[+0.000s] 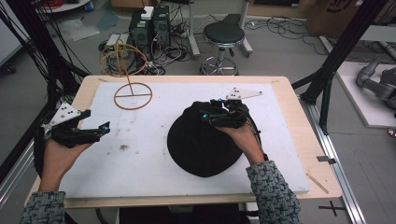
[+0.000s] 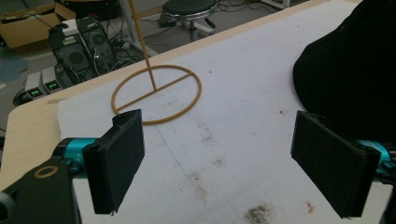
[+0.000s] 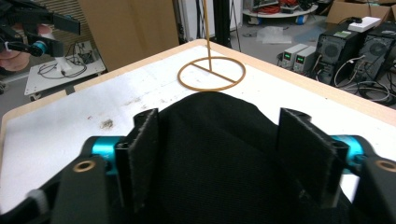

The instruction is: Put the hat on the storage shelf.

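The right tongs (image 3: pixel 219 154) straddle the crown of the black fabric cap (image 1: pixel 205 140) lying on the white-padded worktop (image 1: pixel 140 158), jaws partly closed, pads not clearly pinching. A shallow bite could slip off the soft cloth. The left tongs (image 2: pixel 233 163) hover spread wide, empty. Beyond stands the tan wire hat stand (image 1: pixel 133 95).

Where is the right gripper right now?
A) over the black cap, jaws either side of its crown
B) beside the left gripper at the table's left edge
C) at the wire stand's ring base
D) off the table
A: the right gripper sits on the black cap, and the right gripper view shows black fabric between its jaws.
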`<state>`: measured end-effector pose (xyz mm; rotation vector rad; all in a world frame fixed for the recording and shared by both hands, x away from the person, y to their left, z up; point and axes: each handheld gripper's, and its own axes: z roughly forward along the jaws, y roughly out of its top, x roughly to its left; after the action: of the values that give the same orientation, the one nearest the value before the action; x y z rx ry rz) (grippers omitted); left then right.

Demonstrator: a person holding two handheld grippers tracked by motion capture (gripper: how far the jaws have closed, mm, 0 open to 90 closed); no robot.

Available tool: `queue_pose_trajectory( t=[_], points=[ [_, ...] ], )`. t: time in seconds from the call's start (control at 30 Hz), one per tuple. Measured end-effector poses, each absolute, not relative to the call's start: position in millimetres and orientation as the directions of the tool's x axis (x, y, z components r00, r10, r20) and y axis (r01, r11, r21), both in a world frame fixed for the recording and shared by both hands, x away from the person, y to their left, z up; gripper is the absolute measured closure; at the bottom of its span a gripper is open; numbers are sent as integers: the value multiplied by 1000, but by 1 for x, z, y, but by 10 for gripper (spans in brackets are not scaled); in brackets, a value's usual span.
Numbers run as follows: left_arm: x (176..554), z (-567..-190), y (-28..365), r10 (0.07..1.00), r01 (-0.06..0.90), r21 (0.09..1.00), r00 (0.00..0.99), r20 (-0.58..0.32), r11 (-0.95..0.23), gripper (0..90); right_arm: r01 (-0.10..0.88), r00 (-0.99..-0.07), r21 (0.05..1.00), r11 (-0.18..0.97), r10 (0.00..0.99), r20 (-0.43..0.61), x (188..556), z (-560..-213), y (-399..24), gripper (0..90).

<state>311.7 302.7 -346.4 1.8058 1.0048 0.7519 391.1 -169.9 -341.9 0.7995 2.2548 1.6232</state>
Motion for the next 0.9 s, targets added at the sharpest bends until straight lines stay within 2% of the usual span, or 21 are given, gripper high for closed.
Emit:
queue_pose_trajectory(
  t=[0.37,0.53,0.57,0.6,0.9],
  points=[
    [313,-348,305,872,326,909,484,74,-259,178,304,-813,920,247,570,116,391,-343,-168,493],
    [313,-348,305,874,326,910,481,72,-254,178,294,-814,917,269,573,92,390,-342,-167,619],
    [313,-348,305,874,327,911,481,69,-252,178,294,-814,917,269,573,92,390,-342,-167,619],
    [313,-348,305,874,328,910,481,72,-255,178,285,-815,919,271,573,84,390,-341,-167,664],
    [313,-349,307,876,330,910,477,70,-252,179,285,-810,918,277,581,76,390,-339,-167,825]
  ],
)
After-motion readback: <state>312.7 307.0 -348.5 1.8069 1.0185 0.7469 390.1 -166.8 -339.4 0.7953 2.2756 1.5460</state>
